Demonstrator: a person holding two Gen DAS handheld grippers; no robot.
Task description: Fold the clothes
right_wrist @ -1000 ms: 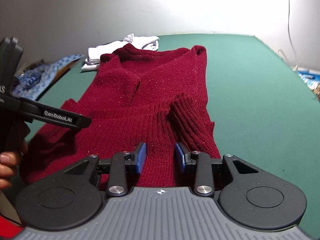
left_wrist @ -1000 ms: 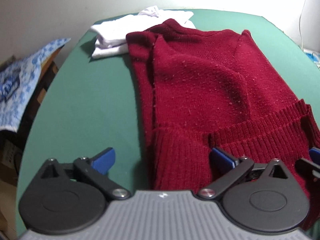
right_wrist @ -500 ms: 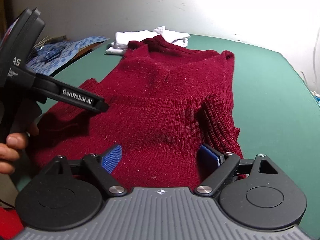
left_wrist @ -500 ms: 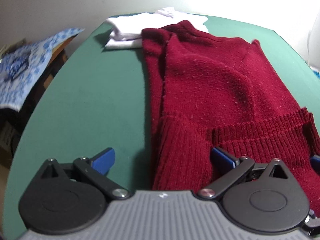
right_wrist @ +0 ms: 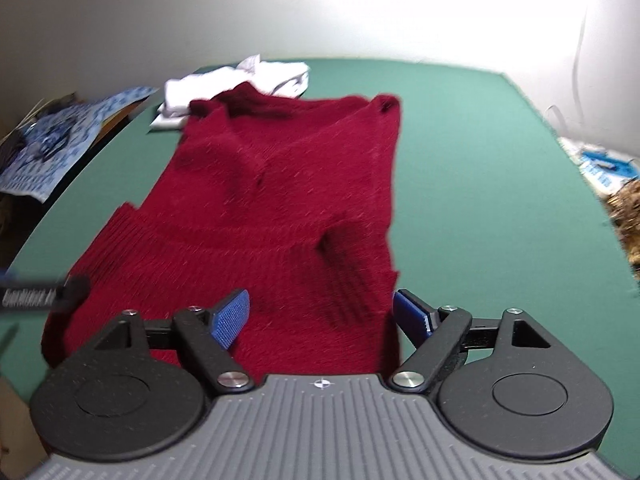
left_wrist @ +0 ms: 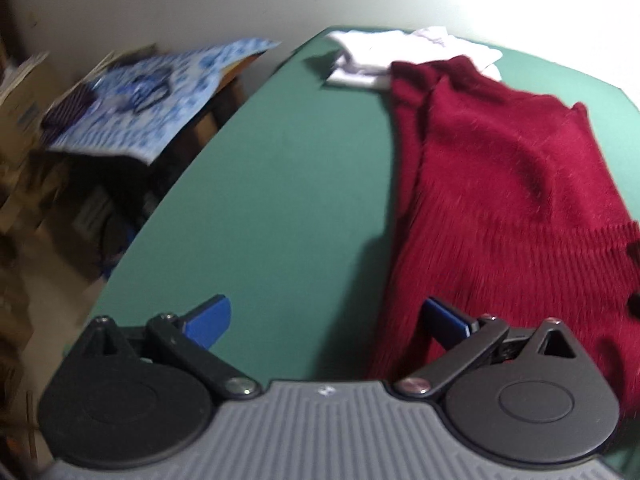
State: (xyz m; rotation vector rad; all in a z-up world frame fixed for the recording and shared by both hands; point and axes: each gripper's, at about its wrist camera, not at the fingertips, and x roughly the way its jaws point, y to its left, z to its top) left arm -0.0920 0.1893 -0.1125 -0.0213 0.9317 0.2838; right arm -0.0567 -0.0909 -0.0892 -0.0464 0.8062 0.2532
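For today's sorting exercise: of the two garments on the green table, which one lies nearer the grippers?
The dark red knitted sweater, spread right up to the right gripper; the white folded garment sits behind its collar at the table's far edge.

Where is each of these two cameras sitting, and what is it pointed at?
Left wrist: rides on the left gripper, looking down over its open blue pads at green table beside the red sweater.
Right wrist: rides on the right gripper, jaws wide and easing narrower above the sweater; the left gripper's tip shows.
Shared: sweater, white clothes, table.
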